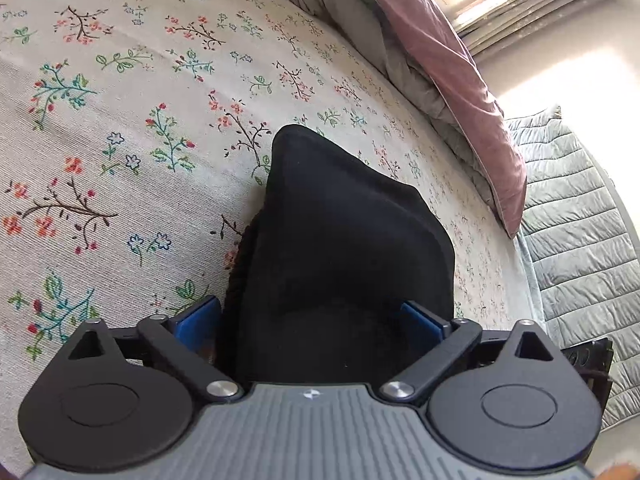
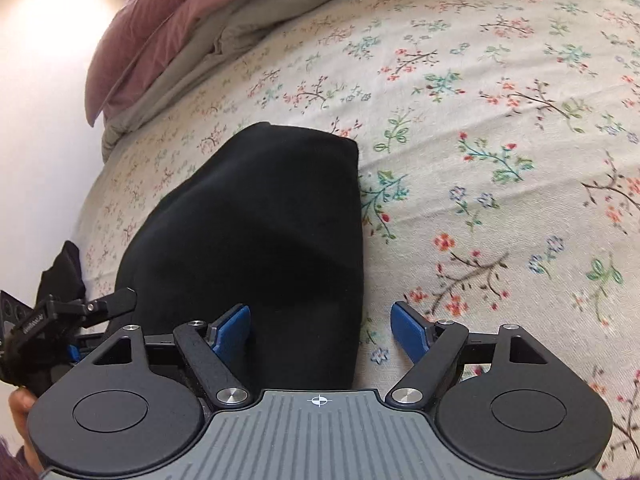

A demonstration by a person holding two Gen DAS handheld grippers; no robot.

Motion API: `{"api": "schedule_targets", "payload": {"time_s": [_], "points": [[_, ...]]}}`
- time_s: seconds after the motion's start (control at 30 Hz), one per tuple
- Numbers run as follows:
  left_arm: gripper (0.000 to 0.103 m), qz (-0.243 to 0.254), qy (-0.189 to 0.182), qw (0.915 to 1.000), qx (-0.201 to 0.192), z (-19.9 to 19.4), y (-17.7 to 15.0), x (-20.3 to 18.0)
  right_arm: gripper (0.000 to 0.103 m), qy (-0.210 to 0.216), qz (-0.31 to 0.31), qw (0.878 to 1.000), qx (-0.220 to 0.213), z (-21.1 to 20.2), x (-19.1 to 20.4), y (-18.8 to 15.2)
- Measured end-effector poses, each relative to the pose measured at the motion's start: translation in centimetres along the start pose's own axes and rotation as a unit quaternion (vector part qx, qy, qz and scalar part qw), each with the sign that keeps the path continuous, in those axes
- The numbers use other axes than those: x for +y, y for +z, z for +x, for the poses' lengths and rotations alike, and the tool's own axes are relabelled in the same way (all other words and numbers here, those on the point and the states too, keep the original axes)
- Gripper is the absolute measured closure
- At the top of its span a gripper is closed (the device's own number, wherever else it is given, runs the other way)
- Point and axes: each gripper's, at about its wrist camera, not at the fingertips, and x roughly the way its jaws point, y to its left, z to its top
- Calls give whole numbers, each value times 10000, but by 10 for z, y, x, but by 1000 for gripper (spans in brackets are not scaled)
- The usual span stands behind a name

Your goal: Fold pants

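With both pairs of blue pads spread wide at the bottom of each frame, the left gripper point(image 1: 312, 316) and right gripper point(image 2: 320, 332) clamp nothing, the black pants point(image 2: 256, 232) lie folded compactly mid-frame on the floral bedsheet point(image 2: 500, 120), so little looks left.

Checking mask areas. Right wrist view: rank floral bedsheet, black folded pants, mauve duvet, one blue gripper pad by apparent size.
1. Floral bedsheet, most of the frame.
2. Black folded pants.
3. Mauve duvet, cut off at the top edge, so true extent unknown.
4. Blue gripper pad, smallest despite being nearest the camera.
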Motion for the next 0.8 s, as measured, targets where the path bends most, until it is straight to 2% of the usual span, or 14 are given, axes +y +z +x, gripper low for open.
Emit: {"api": "schedule_targets", "payload": {"time_s": [0.1, 0.17, 0.23, 0.3, 0.33, 0.4, 0.5, 0.63, 0.73, 0.8], "points": [[0, 139, 11, 9999, -49, 2, -2, -3, 20, -144, -536, 9984, -110, 8, 18, -6], [0, 254, 43, 9996, 61, 2, 1, -5, 20, -142, -781, 9968, -87, 11, 30, -10], [0, -29, -60, 9998, 194, 1, 10, 1, 20, -174, -821, 9964, -86, 11, 35, -11], [0, -590, -221, 9979, 141, -5, 17, 14, 22, -96, -759, 9971, -45, 9, 31, -10], [0, -679, -268, 9972, 137, -5, 17, 17, 22, -26, -663, 9978, 4, 8, 27, -10], [0, -294, -173, 9992, 218, 0, 12, 7, 23, 64, -558, 9984, 73, 4, 23, -11], [0, 632, 277, 9974, 183, 7, 0, -21, 23, 8, -685, 9976, 115, 4, 26, -17], [0, 319, 125, 9991, 250, 11, 7, -11, 23, -201, -780, 9967, 98, 10, 35, -16], [0, 485, 256, 9984, 140, 11, 3, -17, 35, -243, -751, 9969, 27, 9, 39, -15], [0, 612, 379, 9974, -28, 11, -2, -23, 53, -332, -890, 9954, -93, 6, 44, -18]]}}
